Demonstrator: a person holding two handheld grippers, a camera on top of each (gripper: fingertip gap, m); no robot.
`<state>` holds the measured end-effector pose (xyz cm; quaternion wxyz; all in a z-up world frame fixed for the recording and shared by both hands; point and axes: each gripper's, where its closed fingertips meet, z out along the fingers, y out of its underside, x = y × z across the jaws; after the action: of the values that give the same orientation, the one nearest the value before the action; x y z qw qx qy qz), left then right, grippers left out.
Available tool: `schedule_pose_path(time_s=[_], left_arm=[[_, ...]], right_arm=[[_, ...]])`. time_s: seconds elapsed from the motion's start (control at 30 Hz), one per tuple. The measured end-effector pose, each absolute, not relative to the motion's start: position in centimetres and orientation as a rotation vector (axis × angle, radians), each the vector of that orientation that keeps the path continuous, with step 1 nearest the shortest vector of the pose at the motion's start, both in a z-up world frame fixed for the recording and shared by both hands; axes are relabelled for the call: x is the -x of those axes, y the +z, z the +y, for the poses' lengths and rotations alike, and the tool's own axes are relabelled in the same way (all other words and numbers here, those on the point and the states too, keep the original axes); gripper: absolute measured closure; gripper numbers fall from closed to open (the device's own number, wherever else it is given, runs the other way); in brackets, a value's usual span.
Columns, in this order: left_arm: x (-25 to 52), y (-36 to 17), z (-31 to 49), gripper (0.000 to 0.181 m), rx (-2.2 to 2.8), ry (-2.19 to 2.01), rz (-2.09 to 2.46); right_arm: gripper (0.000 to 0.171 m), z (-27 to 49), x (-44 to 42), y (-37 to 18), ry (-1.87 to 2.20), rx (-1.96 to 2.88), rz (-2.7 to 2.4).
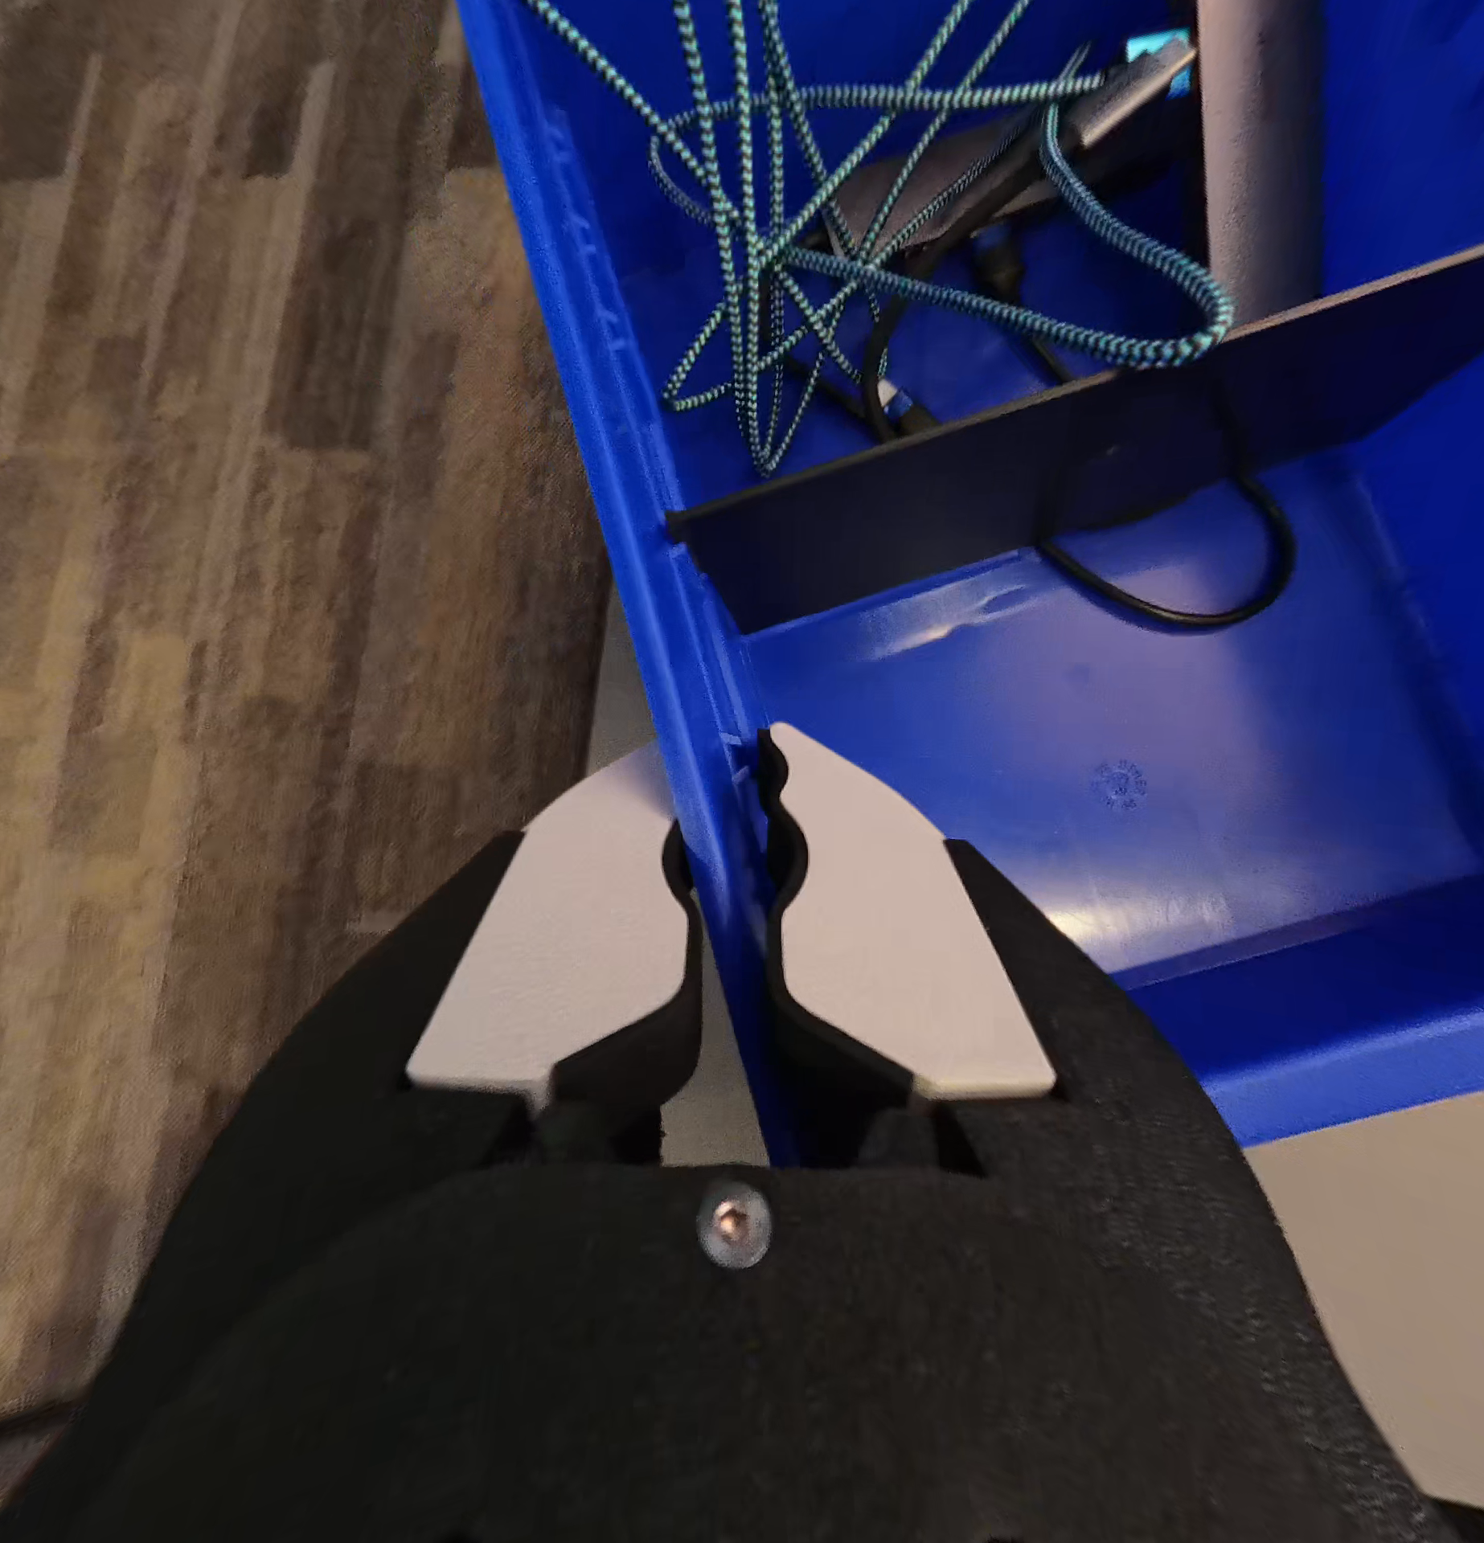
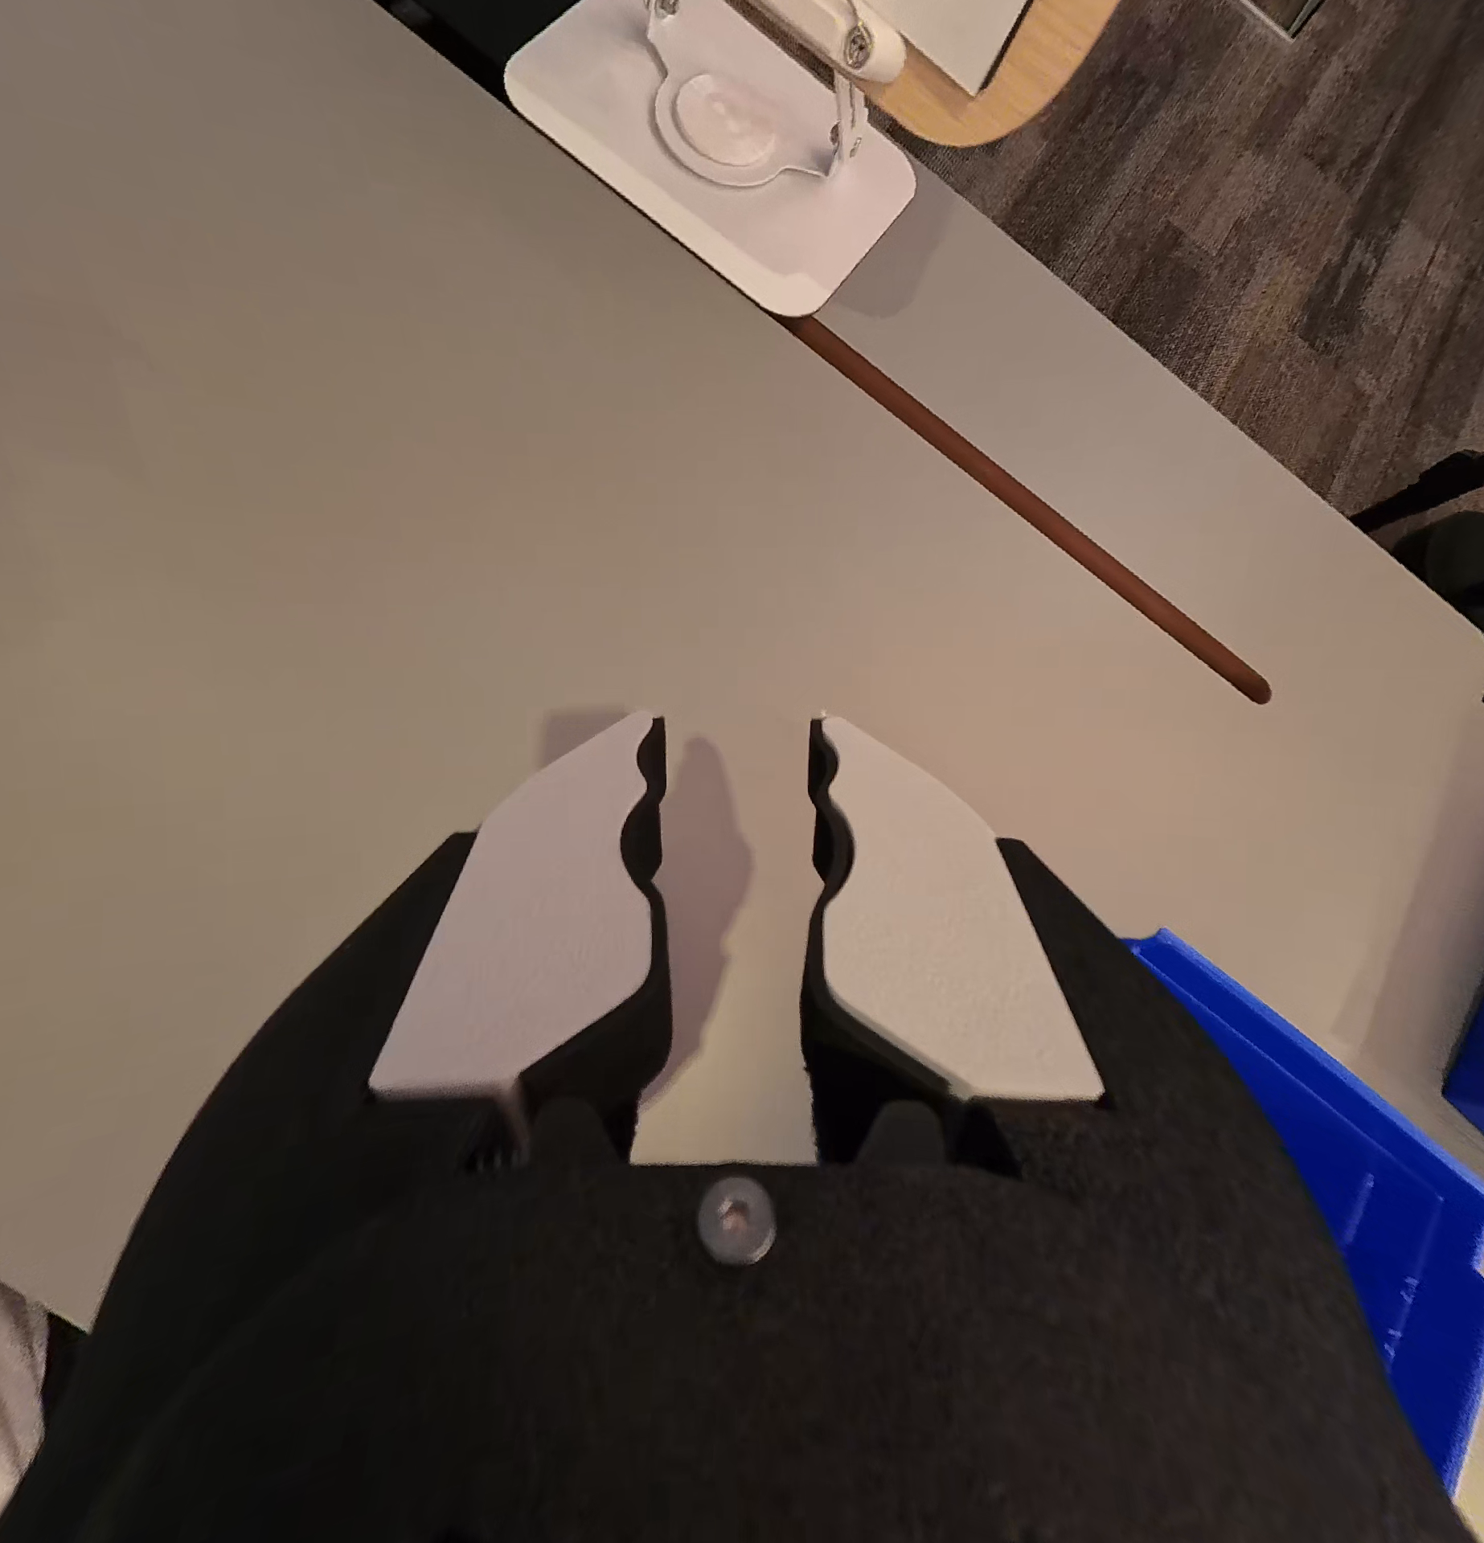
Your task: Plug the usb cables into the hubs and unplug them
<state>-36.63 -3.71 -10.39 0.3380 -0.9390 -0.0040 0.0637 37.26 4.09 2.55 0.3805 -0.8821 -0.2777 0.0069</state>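
Left claw [image 1: 726,843] clamps blue bin wall [image 1: 630,467], likely steadying bin for cable access; right claw [image 2: 737,735] apart, empty over worktop [image 2: 304,501].

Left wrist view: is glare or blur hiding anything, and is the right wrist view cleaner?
Left wrist view: pale glare streaks the glossy blue plastic bin floor, and the brown carpet is smeared. Right wrist view: sharper, soft tool shadow on the matte grey tabletop.
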Motion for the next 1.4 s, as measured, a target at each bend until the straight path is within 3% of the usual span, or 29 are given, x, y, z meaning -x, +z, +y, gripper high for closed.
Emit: schedule_pose_path(time_s=[0.5,0.77,1.07,1.27,1.4], left_arm=[[39.5,-10.4,1.4,0.171,2.468,0.062,0.323],[39.6,-9.0,1.3,0.149,2.388,0.097,0.296],[36.1,0.1,1.8,0.117,2.065,-0.033,0.293],[32.2,5.5,2.8,0.113,1.862,-0.112,0.357],[30.5,6.5,4.1,0.118,1.820,-0.093,0.414]], right_arm=[[0.144,4.3,-33.6,1.2,0.002,2.254,-0.807],[0.144,4.6,-34.2,0.1,0.065,2.240,-0.764],[0.151,5.6,-36.8,0.0,0.168,2.132,-0.681],[0.159,6.4,-37.7,0.9,0.126,1.968,-0.663],[0.152,6.4,-37.3,0.1,0.119,1.947,-0.692]])
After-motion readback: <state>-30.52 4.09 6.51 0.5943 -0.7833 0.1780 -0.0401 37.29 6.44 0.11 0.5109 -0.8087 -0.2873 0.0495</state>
